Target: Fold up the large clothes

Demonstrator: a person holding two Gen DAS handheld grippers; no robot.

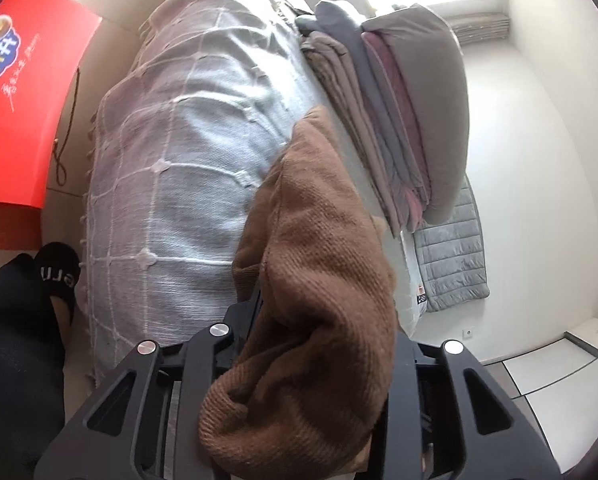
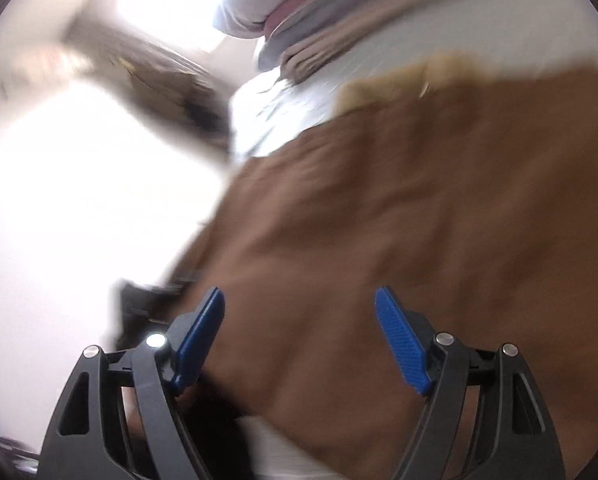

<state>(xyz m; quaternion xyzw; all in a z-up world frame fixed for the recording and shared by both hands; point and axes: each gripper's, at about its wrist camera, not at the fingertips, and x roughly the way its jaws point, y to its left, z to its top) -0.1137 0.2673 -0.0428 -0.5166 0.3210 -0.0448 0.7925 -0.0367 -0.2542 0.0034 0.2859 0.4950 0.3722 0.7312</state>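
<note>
Left tongs point(image 1: 319, 360): clamped on a bunched edge of the brown sweater point(image 1: 315, 280), which trails ahead onto the bed point(image 1: 171, 152).
Right tongs point(image 2: 299, 340): spread wide — sweater point(image 2: 419, 200) directly ahead, unheld; blurred.
Nearer: left — already gripping.

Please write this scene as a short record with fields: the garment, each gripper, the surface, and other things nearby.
garment: brown knit sweater, bunched and draped over the left gripper
left gripper: jaws hidden under the sweater, state not visible
right gripper: jaws open, sweater in front, picture blurred
surface: bed with grey checked blanket
nearby: stack of folded bedding; red box
</note>
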